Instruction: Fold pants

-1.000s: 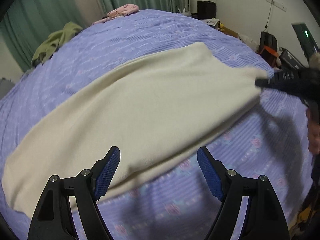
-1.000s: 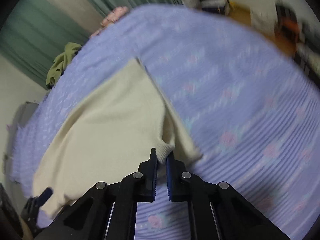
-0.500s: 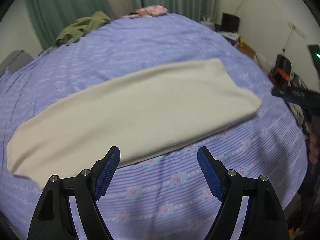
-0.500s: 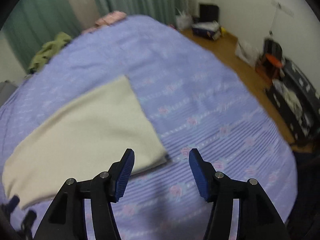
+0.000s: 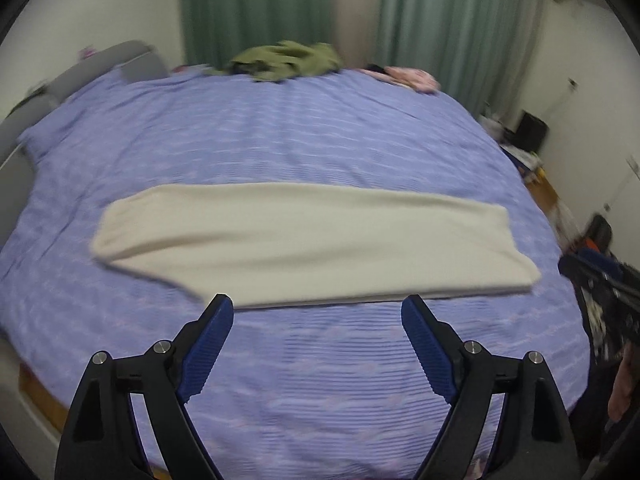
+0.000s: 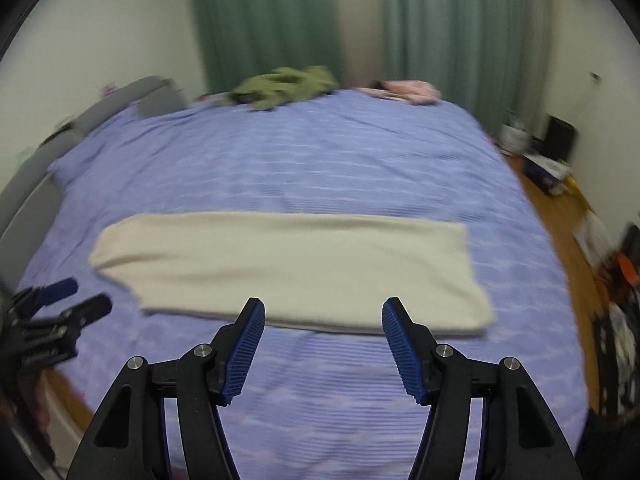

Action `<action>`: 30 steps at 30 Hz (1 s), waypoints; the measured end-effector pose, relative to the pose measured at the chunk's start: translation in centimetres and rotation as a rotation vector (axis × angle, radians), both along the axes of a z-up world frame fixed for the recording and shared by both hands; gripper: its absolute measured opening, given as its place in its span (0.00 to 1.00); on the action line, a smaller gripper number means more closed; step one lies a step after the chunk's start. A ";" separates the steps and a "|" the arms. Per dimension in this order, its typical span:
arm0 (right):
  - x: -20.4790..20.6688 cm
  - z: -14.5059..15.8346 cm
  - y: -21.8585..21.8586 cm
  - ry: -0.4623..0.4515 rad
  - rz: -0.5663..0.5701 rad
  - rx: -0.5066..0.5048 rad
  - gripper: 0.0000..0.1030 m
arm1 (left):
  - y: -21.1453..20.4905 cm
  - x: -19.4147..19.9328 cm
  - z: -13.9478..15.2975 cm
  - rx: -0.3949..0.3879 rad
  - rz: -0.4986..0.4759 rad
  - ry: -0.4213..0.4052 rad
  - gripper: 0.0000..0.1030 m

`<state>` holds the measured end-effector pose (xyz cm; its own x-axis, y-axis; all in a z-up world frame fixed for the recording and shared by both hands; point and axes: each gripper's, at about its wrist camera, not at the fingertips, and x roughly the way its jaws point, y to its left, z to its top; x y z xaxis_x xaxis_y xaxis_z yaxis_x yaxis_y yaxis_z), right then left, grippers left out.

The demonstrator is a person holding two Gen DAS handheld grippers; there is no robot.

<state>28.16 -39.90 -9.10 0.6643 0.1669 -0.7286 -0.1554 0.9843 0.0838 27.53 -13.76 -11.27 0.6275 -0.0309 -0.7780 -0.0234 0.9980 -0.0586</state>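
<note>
My left gripper (image 5: 317, 314) and right gripper (image 6: 323, 318) hang above the bed (image 5: 320, 380). Both jaws are opening wide and hold nothing. Past them, the cream pants (image 5: 308, 248) lie flat as one long strip. I think shorter folds are left.

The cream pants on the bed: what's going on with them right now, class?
A person holds a gripper in each hand above the purple bedspread. The cream pants lie flat on it as one long folded strip, touched by neither gripper. The left gripper and the right gripper both hang short of the strip's near edge, jaws opening with nothing between them. A green garment and a pink one sit at the far edge.
</note>
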 end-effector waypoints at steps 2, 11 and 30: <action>-0.5 0.2 3.6 -0.003 0.053 0.018 0.60 | 4.6 -0.8 0.2 0.008 0.050 -0.010 0.85; -0.8 -2.5 21.6 0.091 0.046 0.063 0.60 | 25.0 -0.6 -2.0 -0.008 0.120 0.023 0.90; 10.8 -13.9 43.1 0.301 0.006 0.016 0.60 | 44.6 19.9 -14.3 -0.095 -0.114 0.113 0.86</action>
<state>38.92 3.23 -22.96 0.4177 0.1836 -0.8899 -0.1271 0.9816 0.1428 47.41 30.88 -25.59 0.5244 -0.1741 -0.8335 0.0780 0.9846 -0.1566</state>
